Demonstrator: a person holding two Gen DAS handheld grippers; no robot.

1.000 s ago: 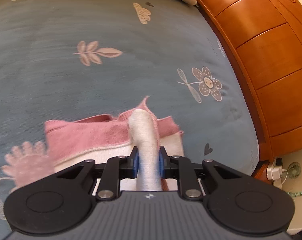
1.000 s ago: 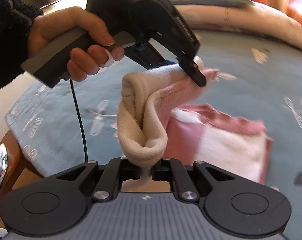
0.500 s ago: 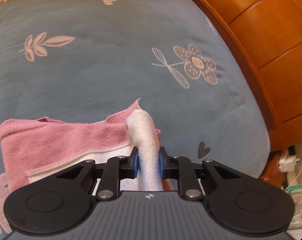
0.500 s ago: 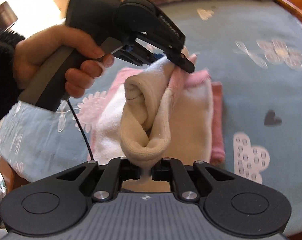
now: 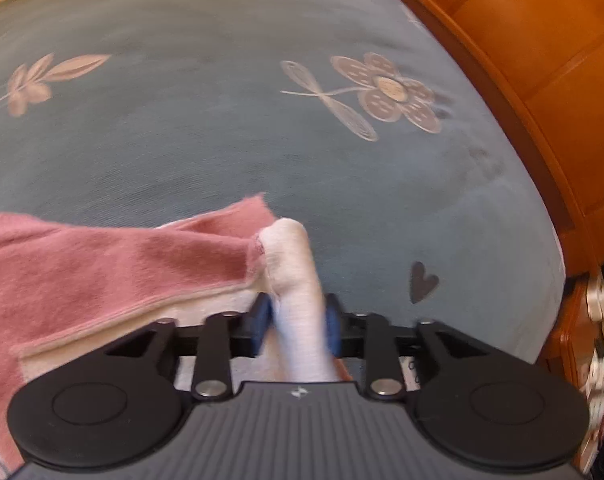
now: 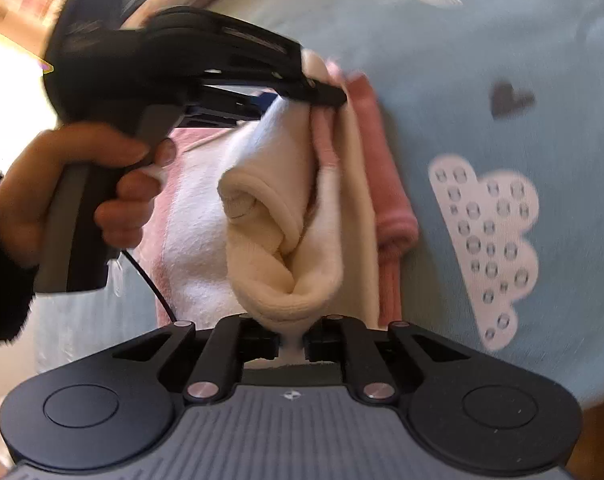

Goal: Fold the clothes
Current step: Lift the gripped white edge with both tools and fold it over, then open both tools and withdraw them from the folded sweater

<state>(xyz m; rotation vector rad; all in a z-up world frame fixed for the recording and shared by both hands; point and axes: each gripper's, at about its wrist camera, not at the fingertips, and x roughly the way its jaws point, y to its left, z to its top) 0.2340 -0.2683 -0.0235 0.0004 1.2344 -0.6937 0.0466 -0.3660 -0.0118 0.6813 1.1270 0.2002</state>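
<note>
Soft daylight, motion blur, strong fisheye bend

Glare burns out the upper left of the right wrist view; the grey-blue flower-printed bedspread (image 5: 206,152) smears near the frame edges, the orange wooden headboard (image 5: 542,60) curves, and the black hand-held gripper (image 6: 326,92) is blurred.

Two grippers (image 5: 298,320) (image 6: 292,338) are counted, one pink-and-cream garment (image 6: 286,240) between them, one hand (image 6: 82,188), one bed (image 5: 182,152), one wooden headboard (image 5: 542,60).
</note>
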